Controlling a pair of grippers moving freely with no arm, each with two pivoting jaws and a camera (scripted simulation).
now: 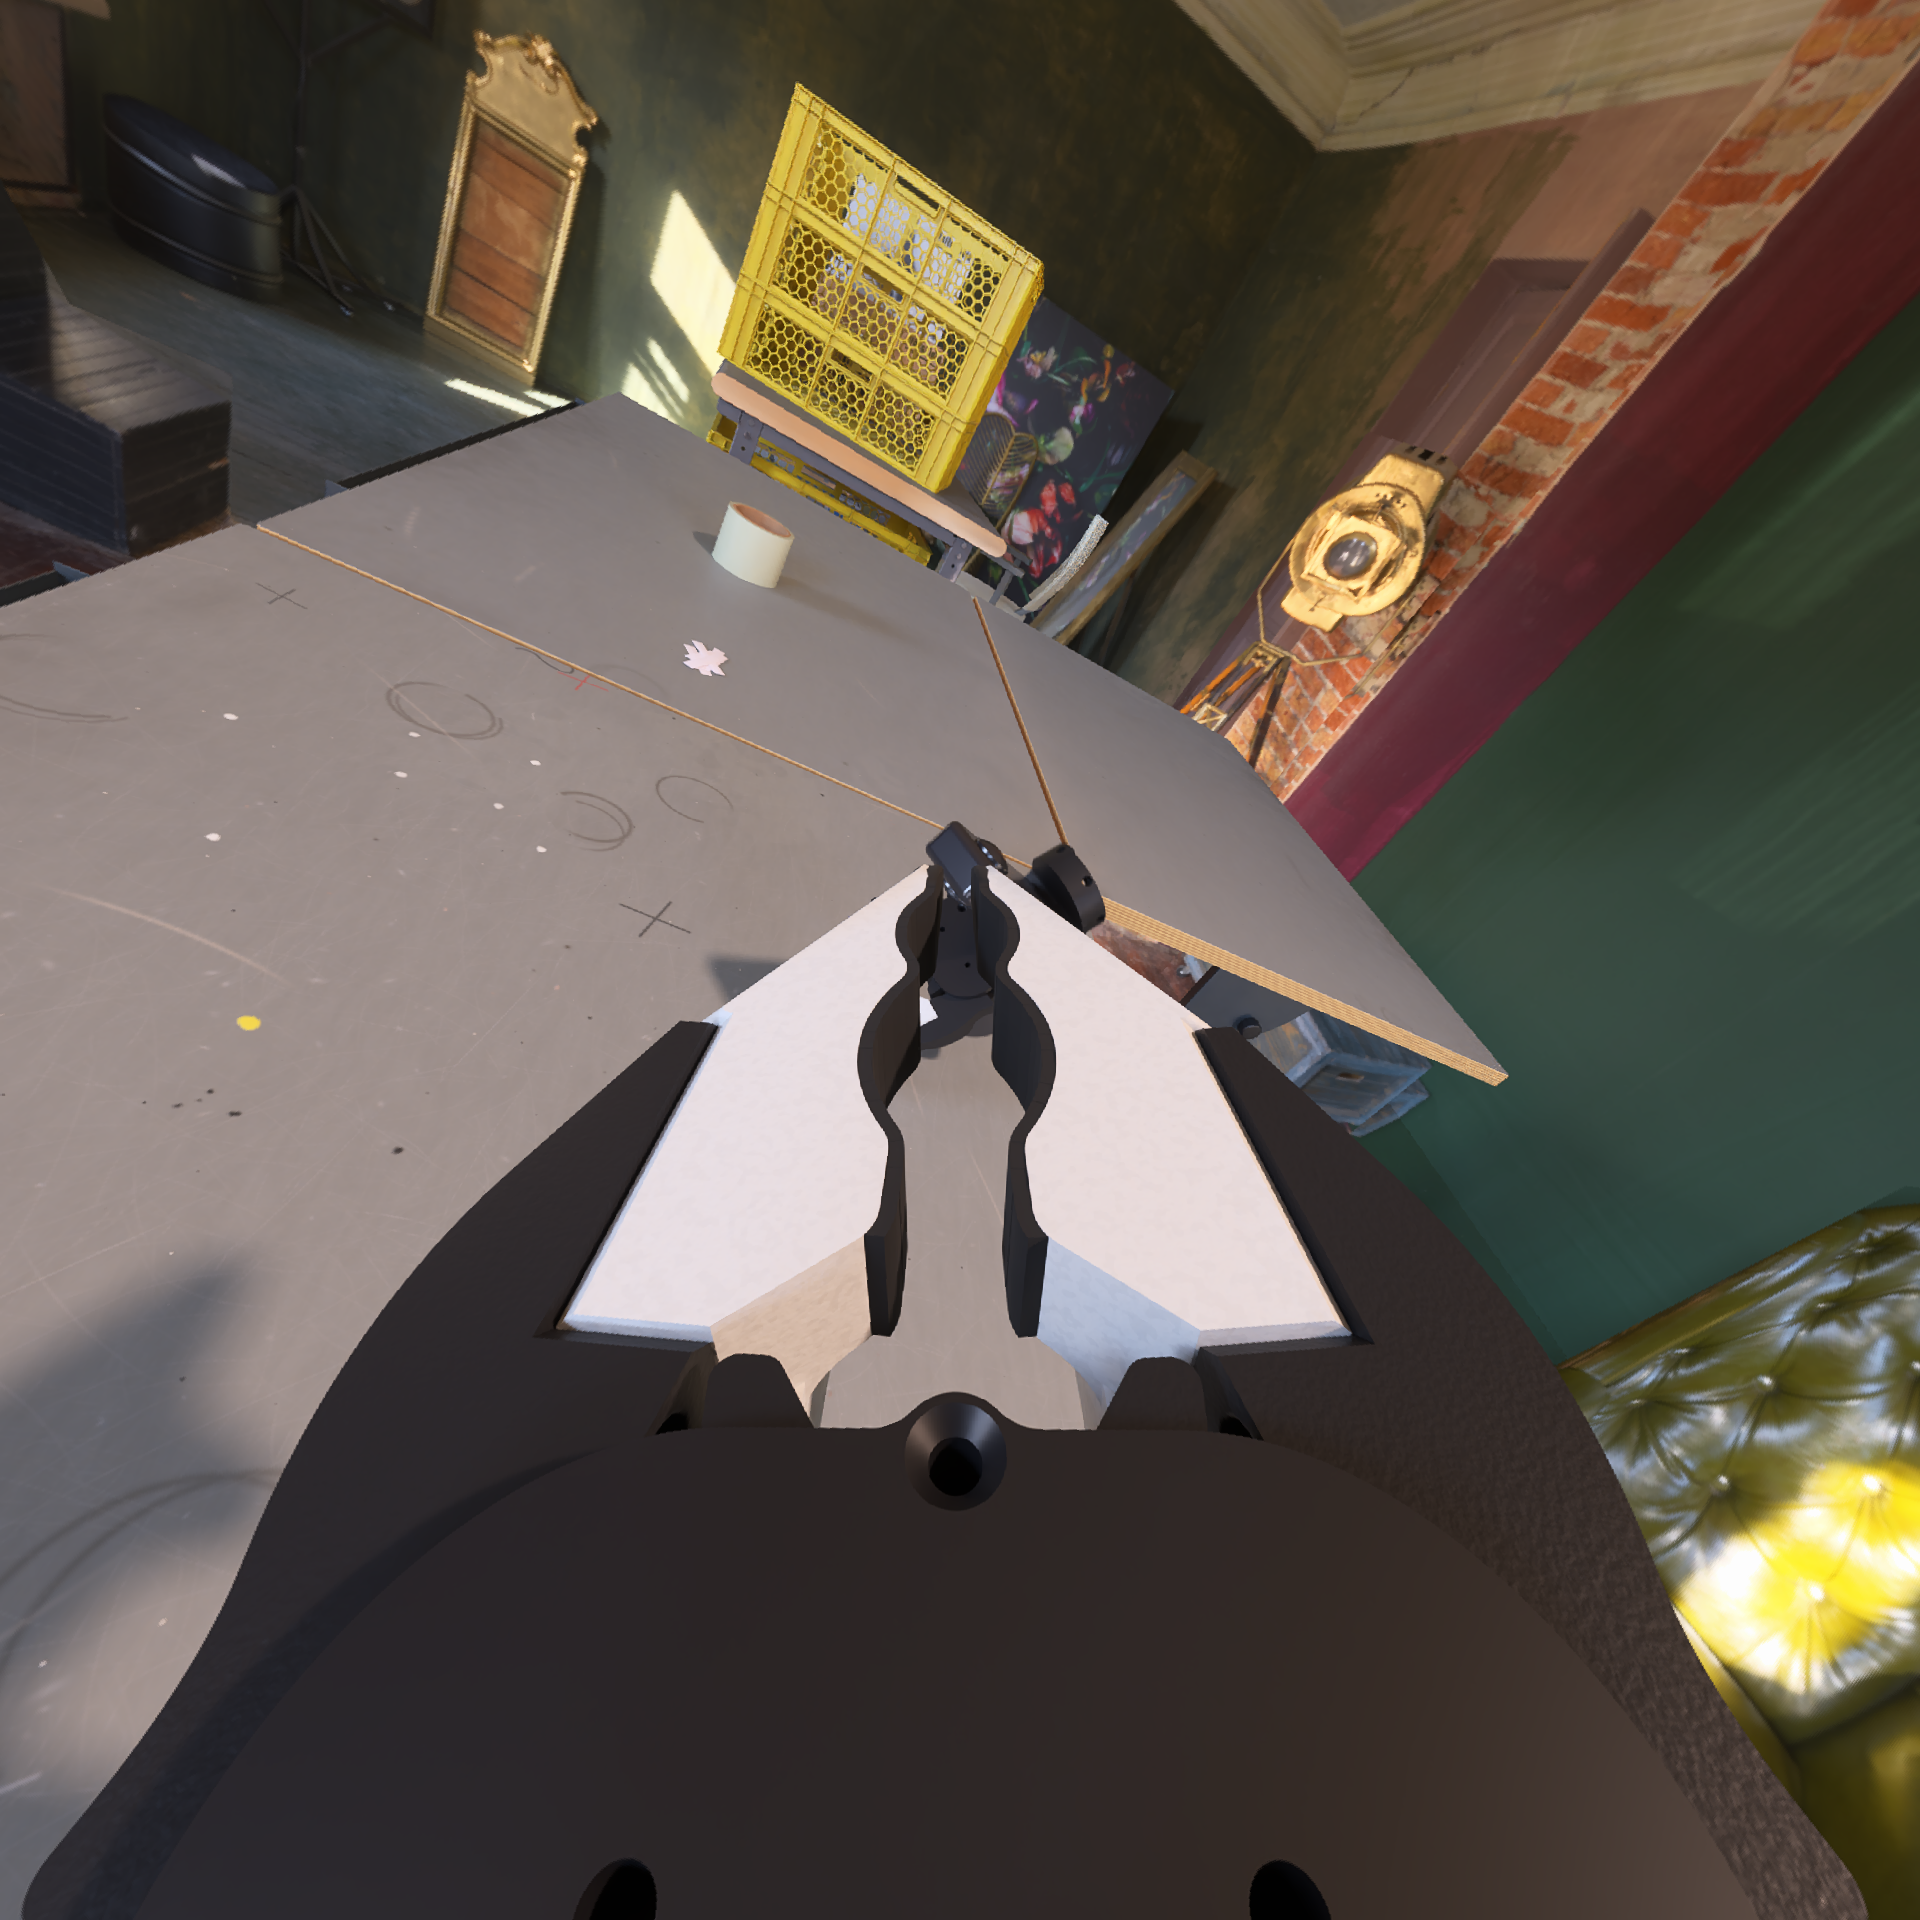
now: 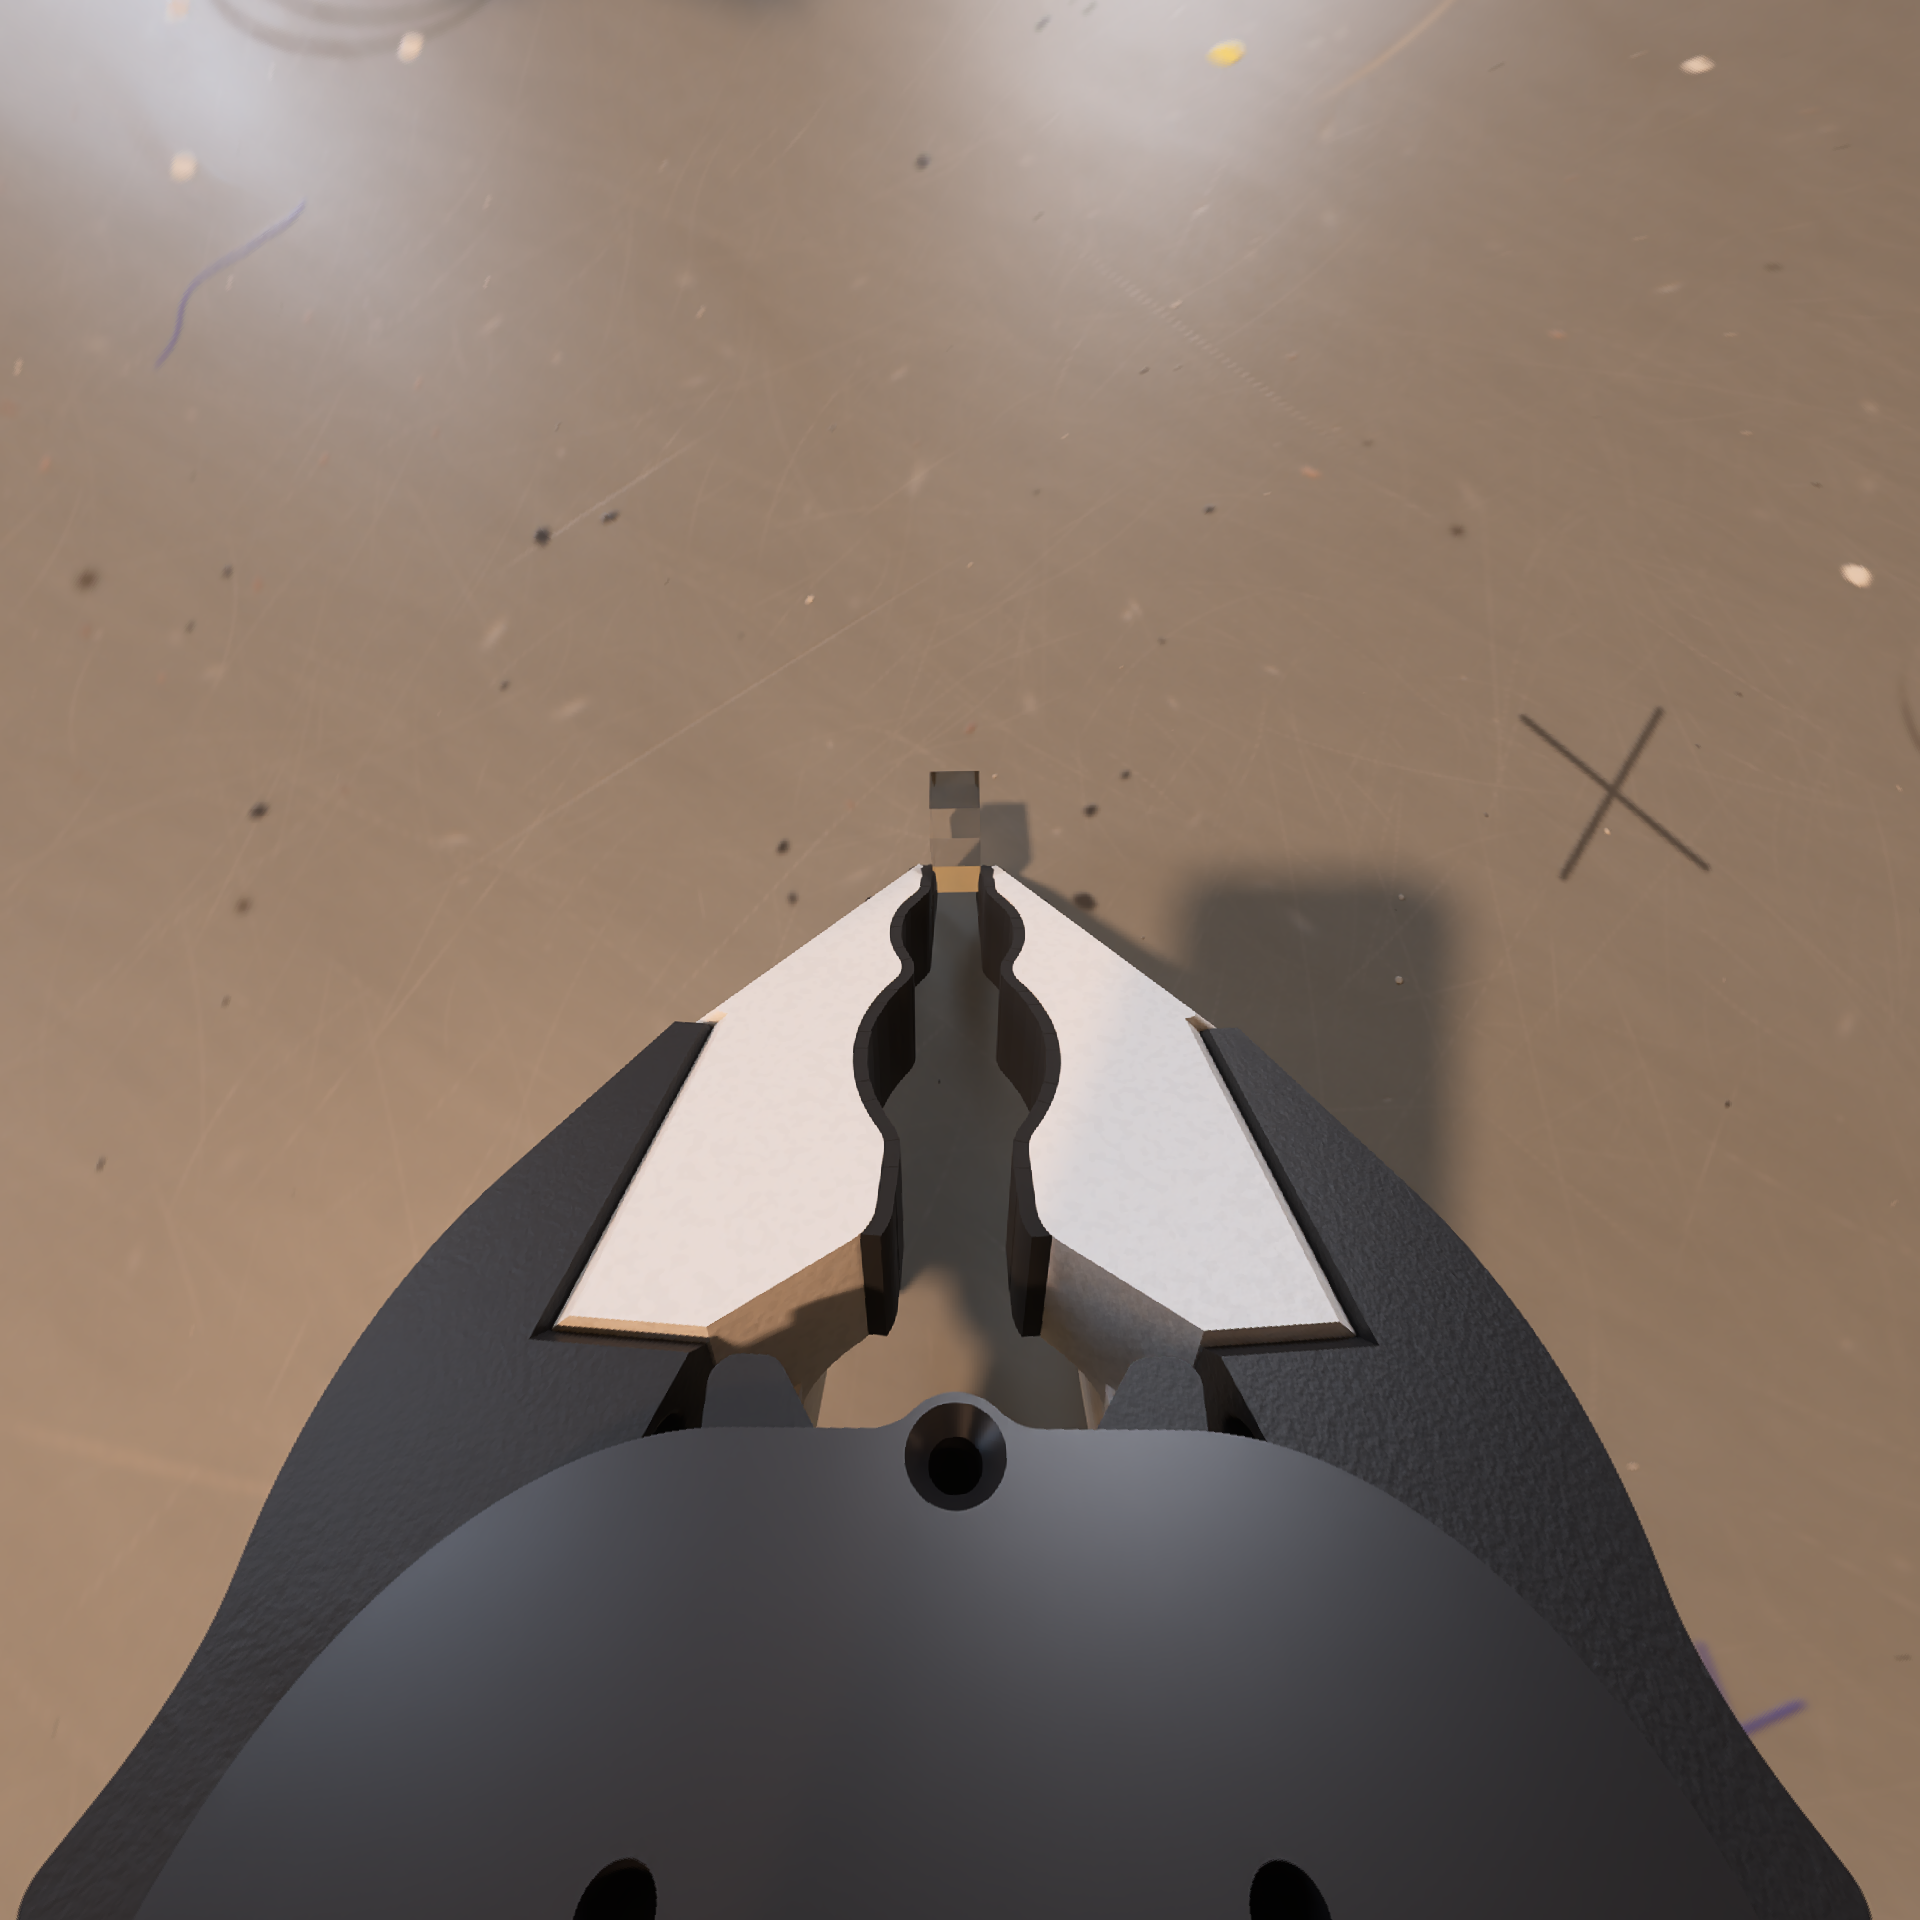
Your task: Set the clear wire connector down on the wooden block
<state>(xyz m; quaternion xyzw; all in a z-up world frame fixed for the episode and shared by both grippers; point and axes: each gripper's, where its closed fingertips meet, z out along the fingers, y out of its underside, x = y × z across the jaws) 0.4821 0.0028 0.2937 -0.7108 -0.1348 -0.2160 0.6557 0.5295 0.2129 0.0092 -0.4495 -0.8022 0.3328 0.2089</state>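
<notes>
In the right wrist view, my right gripper [image 2: 957, 875] is shut on the clear wire connector [image 2: 954, 816]. The connector is small and see-through, with a tan end pinched between the fingertips. It sticks out past the tips, above the scuffed grey table [image 2: 935, 416]. In the left wrist view, my left gripper [image 1: 956, 875] hangs over the table [image 1: 416, 935]. Its jaws stand close together with nothing between them. Dark parts of the other gripper [image 1: 1065, 883] show just beyond its tips. No wooden block is in view.
A roll of pale tape [image 1: 753, 543] and a small white star-shaped piece [image 1: 704, 658] lie on the far table panel. A yellow crate [image 1: 883, 291] stands behind the table. The table edge [image 1: 1299, 997] drops off to the right. A pencil cross [image 2: 1610, 795] marks the table.
</notes>
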